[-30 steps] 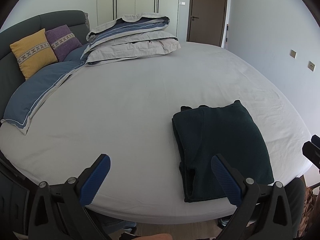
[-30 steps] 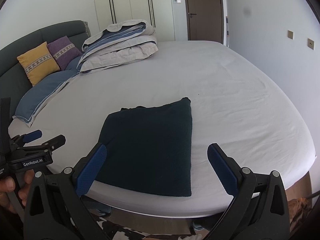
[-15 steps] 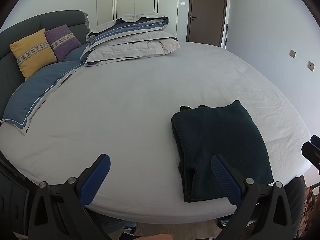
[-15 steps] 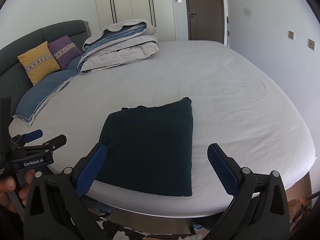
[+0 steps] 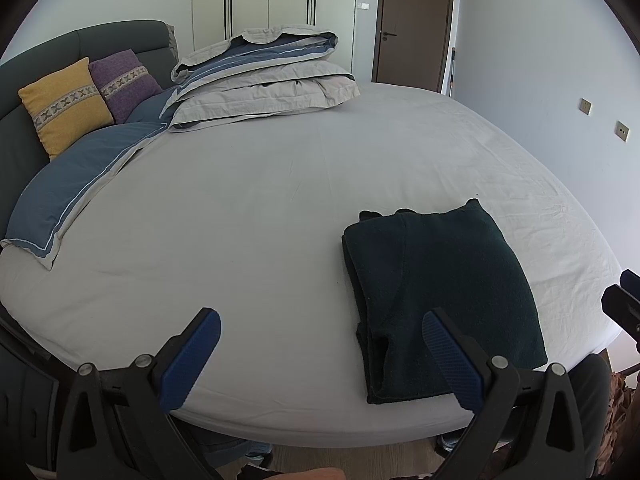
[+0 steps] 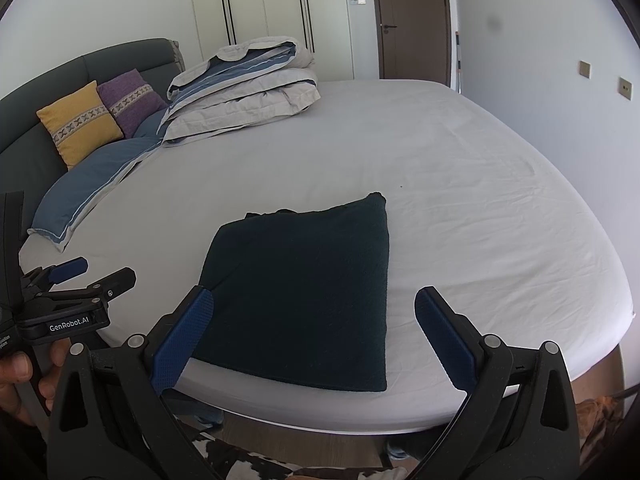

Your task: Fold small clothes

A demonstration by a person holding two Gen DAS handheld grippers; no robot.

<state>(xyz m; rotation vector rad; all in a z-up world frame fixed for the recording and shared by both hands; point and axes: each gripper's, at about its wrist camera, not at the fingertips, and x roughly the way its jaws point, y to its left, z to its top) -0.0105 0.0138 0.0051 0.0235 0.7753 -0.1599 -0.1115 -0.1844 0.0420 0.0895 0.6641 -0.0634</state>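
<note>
Where the white sheet curves down at the near edge of the bed [image 5: 280,208], a dark green garment [image 5: 440,292] lies folded into a flat rectangle, its stacked layers showing along its left side in the left wrist view. The left claw [image 5: 320,360] hovers short of the bed edge with its blue-padded fingers [image 5: 192,356] spread wide and nothing between them; its right finger overlaps the near left corner of the garment in that view, though contact cannot be judged. The right claw [image 6: 314,336] is likewise spread and empty, its fingers framing the near edge of the garment [image 6: 304,292] from above. In the right wrist view the left claw [image 6: 76,284] appears at the far left, held by a hand [image 6: 20,380]. At the far end of the bed sit a folded duvet [image 5: 264,76], a blue pillow [image 5: 76,184], a yellow cushion [image 5: 64,104] and a purple cushion [image 5: 124,82] against the dark headboard [image 5: 24,80].
</note>
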